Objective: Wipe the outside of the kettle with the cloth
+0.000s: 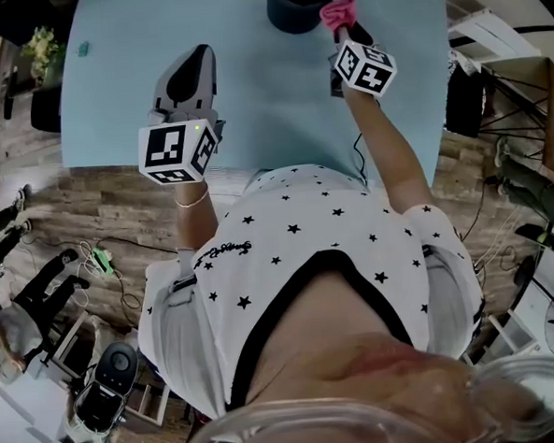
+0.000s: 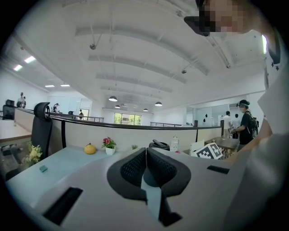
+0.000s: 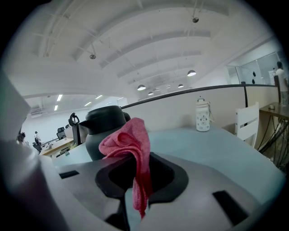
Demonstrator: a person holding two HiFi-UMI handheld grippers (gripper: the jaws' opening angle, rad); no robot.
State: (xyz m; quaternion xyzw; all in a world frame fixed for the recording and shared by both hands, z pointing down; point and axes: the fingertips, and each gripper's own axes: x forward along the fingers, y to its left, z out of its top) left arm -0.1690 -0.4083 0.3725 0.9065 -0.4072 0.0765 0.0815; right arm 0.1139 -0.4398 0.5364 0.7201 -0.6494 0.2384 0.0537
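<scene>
Currently, kettle stands just ahead-left of my right gripper.
It clamps the cloth; left gripper, jaws together, is farther.

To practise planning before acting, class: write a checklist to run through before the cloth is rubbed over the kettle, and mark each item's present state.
1. Cloth clamped in the right gripper: ok.
2. Cloth bunched out past the jaws, ready for wiping: ok.
3. Kettle upright on the table: ok.
4. Cloth touching the kettle: cannot tell; it is close beside it.
5. Left gripper steadying the kettle: not ok; shut, empty, away from it.
</scene>
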